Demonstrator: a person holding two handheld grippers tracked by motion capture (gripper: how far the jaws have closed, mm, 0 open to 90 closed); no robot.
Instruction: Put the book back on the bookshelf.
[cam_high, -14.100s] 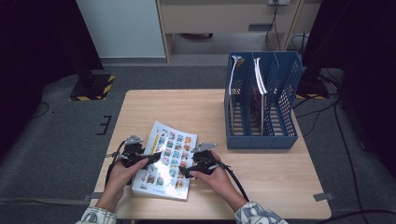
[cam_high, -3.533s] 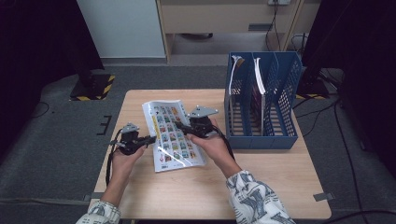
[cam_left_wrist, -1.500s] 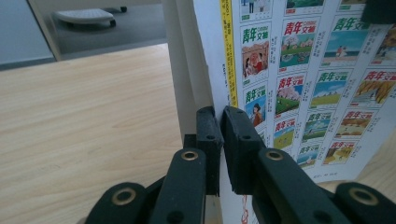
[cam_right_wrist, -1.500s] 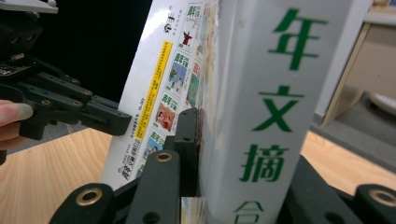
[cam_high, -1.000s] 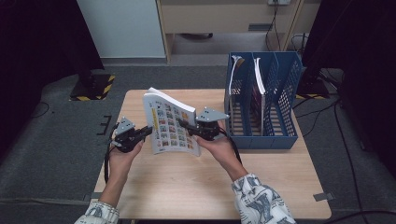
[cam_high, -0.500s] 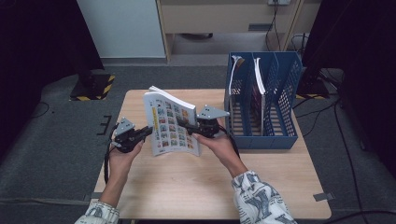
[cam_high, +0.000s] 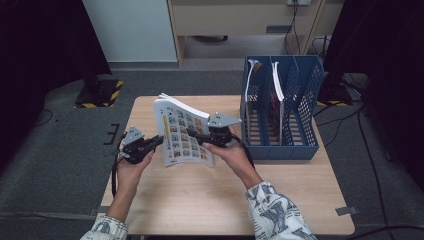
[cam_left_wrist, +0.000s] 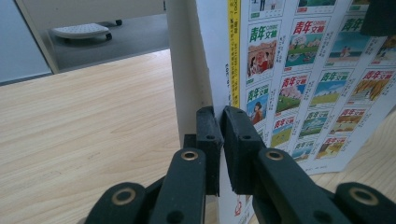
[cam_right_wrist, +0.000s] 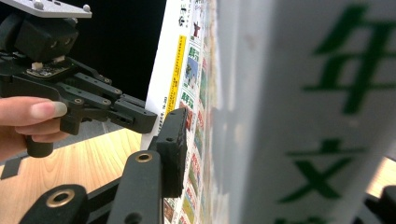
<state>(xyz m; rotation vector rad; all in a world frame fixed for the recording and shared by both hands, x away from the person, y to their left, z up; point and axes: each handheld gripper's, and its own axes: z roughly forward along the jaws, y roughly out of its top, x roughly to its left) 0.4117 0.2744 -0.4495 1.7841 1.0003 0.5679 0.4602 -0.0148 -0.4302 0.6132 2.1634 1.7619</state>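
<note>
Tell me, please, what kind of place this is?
Probably an office or lab room: a light wooden table stands on grey carpet, with a blue plastic file rack and a beige cabinet behind.

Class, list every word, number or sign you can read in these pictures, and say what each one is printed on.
"青年文摘": repeated above the small cover pictures on the white illustrated magazine, as the left gripper view shows.
"年" and "文": large green characters, blurred, on the same magazine in the right gripper view.
Small print along its yellow strip: too small to read.
</note>
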